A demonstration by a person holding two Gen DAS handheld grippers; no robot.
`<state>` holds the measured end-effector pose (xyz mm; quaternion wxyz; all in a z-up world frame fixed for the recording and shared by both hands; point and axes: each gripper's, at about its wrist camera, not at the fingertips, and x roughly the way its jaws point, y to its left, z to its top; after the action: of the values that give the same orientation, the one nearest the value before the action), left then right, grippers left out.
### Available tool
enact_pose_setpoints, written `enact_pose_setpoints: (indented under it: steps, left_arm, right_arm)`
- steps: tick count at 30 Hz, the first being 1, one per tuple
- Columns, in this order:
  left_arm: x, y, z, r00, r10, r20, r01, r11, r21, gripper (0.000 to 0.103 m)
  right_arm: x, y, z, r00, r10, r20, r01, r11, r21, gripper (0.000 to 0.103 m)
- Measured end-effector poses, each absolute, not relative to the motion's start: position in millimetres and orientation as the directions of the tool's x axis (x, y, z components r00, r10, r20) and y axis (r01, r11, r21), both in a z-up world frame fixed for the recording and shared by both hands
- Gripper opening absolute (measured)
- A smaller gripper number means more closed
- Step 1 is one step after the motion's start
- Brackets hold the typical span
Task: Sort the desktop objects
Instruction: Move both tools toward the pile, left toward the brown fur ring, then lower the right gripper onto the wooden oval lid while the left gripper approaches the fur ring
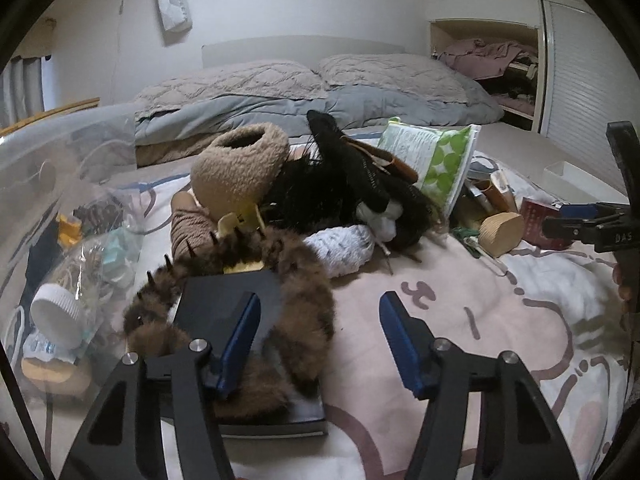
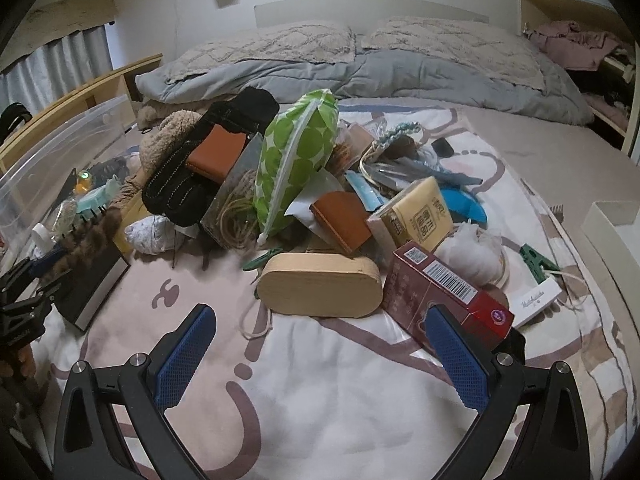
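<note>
**Q:** Where do your two claws stand?

**A:** My left gripper (image 1: 320,320) hangs low in its own view, jaws parted about halfway with nothing pinched; its left finger (image 1: 240,336) lies over the brown furry hair claw (image 1: 224,280), which is draped on a dark book (image 1: 224,300) at lower left. My right gripper (image 2: 320,356) is spread wide over bare patterned blanket (image 2: 320,400) at the bottom of its frame, empty.

**Q:** And the things to be sorted?

**A:** Heaped at centre frame on the blanket. In the right view an oval wooden box (image 2: 320,286) lies just ahead of my fingers, a red carton (image 2: 440,292) touching its right end, beside my right finger (image 2: 456,356). Behind them, a green dotted pouch (image 2: 296,164) leans upright, with two orange wallets (image 2: 340,220) and a yellow packet (image 2: 420,212) nearby. A clear plastic bin (image 1: 60,152) fills the left edge of the left view.
</note>
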<state>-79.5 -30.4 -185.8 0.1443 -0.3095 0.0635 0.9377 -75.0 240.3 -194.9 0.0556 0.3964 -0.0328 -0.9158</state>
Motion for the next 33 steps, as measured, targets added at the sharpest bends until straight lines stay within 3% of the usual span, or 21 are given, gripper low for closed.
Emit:
enact_pose_setpoints:
  steps: [5, 11, 23, 29, 33]
  left_arm:
    - [-83.9, -40.7, -189.7, -0.750, 0.234, -0.619, -0.292, -0.956, -0.008, 0.031]
    - [-81.4, -45.8, -190.9, -0.726, 0.287, -0.625, -0.321, -0.945, -0.061, 0.017]
    - [-52.2, -18.6, -187.5, -0.605, 0.505, -0.615, -0.550, -0.824, -0.134, 0.013]
    - [-25.2, 10.0, -183.3, -0.426, 0.656, -0.623, -0.733, -0.654, -0.188, 0.013]
    - [-7.1, 33.3, -187.4, -0.331, 0.667, -0.668, -0.808, -0.566, -0.165, 0.017]
  right_arm:
    - [-77.8, 238.6, -196.8, -0.673, -0.119, -0.730, 0.069, -0.993, 0.098, 0.103]
    - [-82.2, 244.3, -196.6, -0.667, -0.088, -0.740, 0.017, -0.995, 0.103, 0.103]
    - [-83.6, 251.0, -195.4, -0.655, -0.128, -0.745, -0.001, -0.985, 0.170, 0.103]
    - [-82.9, 250.0, -195.2, -0.655, -0.148, -0.741, 0.017, -0.983, 0.182, 0.103]
    - [-83.0, 248.4, -196.6, -0.646, -0.164, -0.746, 0.027, -0.981, 0.192, 0.103]
